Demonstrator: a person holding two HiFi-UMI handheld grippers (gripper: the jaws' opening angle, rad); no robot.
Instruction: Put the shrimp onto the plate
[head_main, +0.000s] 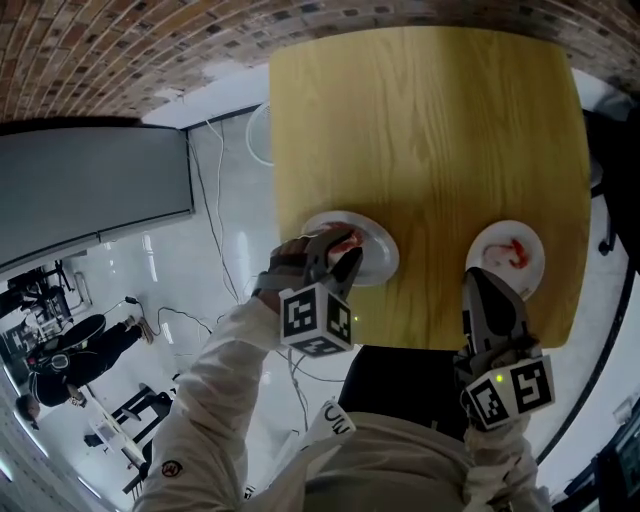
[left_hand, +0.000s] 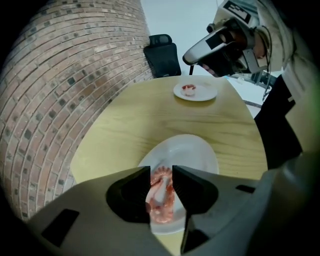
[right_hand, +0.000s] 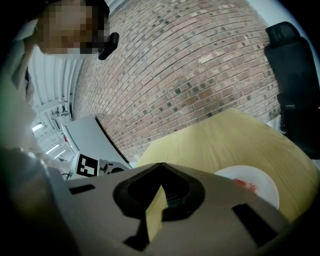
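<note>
A pink shrimp (left_hand: 161, 200) lies on a white plate (left_hand: 192, 152) at the table's near left edge. My left gripper (left_hand: 161, 172) hovers low over it, and the shrimp shows in the gap between the parted jaws, resting on the plate. In the head view this gripper (head_main: 340, 262) points at the left plate (head_main: 380, 262). A second shrimp (head_main: 516, 250) lies on another white plate (head_main: 532, 270) at the near right. My right gripper (head_main: 478, 275) is just short of that plate, its jaws shut with nothing in them (right_hand: 160, 167).
The round wooden table (head_main: 420, 130) carries only the two plates. A brick wall (left_hand: 60, 90) curves behind it, and a black office chair (left_hand: 162, 55) stands at the far side. White floor with cables (head_main: 215, 220) lies to the left.
</note>
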